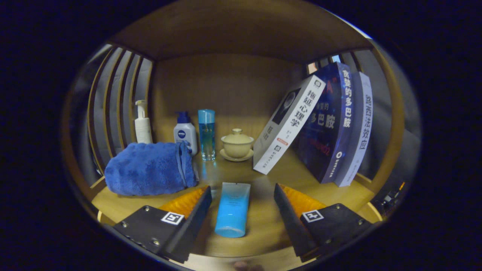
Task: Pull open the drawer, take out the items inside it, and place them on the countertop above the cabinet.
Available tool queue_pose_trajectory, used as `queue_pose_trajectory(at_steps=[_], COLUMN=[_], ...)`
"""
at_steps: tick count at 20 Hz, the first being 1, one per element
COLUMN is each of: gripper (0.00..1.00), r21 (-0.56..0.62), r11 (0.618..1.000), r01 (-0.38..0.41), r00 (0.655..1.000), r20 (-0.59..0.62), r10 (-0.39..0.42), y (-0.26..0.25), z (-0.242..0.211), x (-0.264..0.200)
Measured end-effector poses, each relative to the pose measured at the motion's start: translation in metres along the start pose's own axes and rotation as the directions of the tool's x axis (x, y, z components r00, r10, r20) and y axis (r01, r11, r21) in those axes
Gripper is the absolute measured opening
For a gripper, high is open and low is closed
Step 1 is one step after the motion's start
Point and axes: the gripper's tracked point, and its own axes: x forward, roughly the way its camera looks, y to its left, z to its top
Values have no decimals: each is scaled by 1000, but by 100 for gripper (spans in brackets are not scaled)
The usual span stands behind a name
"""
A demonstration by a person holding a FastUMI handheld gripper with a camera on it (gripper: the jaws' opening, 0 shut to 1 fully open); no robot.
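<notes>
1. The tube (232,209) lying between the fingers of the open tool (241,197) is light blue, paler at its far end.
2. The towel (150,168) is deep blue.
3. The lidded cup (237,144) and its saucer are cream.
4. The slim bottle (206,134) is clear turquoise.
5. The pump bottle (143,123) is white.
6. The table (263,177) is honey-coloured wood.

Countertop (263,210) smooth wood, slight sheen. Towel (148,168) fluffy cloth. Tube (232,209) glossy plastic. Lidded teacup (237,145) matt ceramic. Books (339,124) glossy paper covers.
</notes>
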Motion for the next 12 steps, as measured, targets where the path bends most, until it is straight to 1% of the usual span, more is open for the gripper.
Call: queue_pose_trajectory(at_steps=[3, 7, 9, 12], gripper=[98, 98, 98, 98], r21=[-2, 21, 27, 8], r11=[1000, 999, 998, 997], r01=[-9, -32, -60, -74], r00=[1000, 998, 997, 996], r20=[11, 46, 47, 50], r10=[9, 31, 58, 73], y=[-7, -20, -22, -28], z=[16, 40, 43, 42], x=[-23, -65, -91, -132])
